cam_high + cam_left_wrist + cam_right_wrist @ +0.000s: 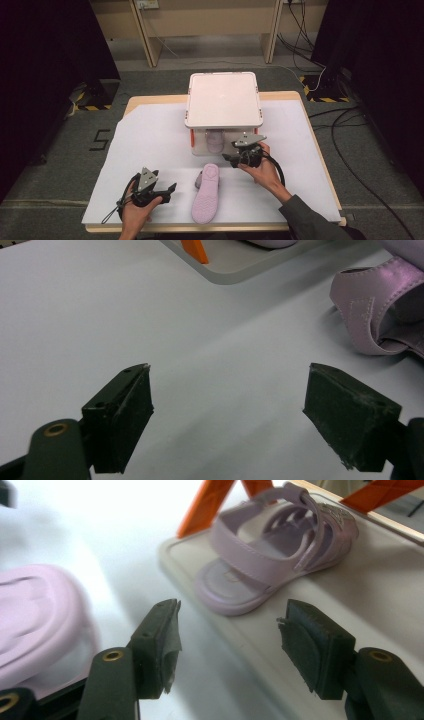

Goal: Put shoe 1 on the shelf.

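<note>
Sandal [280, 550] sits shelved on the rack [223, 100], its mate [207, 193] upturned outside, both grippers wide, empty.

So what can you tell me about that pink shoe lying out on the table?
The pale lilac sandal lies sole up on the white sheet, in front of the rack, between the two tools. Its sole looks rubbery with a fine tread. A satin-looking stitched strap pokes out at one side. Neither tool touches it.
</note>
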A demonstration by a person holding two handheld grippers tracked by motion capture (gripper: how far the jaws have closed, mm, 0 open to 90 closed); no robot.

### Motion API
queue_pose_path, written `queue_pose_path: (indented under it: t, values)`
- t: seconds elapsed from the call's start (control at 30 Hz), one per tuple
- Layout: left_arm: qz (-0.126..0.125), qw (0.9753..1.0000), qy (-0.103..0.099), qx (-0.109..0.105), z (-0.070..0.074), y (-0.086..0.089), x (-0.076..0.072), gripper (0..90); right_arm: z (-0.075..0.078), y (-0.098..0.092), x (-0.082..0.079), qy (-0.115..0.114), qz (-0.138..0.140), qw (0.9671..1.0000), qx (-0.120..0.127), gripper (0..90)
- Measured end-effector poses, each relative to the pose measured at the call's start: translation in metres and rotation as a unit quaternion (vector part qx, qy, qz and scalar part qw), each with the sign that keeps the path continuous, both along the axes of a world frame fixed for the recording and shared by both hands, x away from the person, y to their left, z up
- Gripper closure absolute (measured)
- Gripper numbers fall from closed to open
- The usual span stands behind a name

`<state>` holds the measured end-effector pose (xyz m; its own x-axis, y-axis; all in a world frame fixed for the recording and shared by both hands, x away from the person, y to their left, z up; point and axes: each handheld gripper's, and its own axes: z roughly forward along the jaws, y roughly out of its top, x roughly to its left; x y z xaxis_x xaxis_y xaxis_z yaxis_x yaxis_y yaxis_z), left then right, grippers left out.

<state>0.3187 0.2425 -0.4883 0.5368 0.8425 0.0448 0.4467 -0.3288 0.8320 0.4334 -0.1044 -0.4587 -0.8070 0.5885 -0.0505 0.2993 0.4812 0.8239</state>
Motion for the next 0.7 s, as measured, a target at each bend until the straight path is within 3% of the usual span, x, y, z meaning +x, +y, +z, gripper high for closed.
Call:
queue_pose_path:
  t: [0.2, 0.43, 0.7]
  values:
    - [0.003, 1.0, 0.002, 0.0, 0.0, 0.001, 0.002, 18.6, 0.012, 0.0, -0.025, -0.005, 0.03, 0.9995, 0.008, 34.4]
    - [0.008, 1.0, 0.003, -0.004, 0.0, 0.001, 0.003, 18.5, 0.021, 0.006, -0.041, -0.005, 0.054, 0.9982, 0.028, 29.4]
    - [0.007, 1.0, 0.005, -0.002, -0.001, 0.001, 0.003, 18.6, 0.028, 0.024, -0.059, -0.005, 0.087, 0.996, 0.022, 27.1]
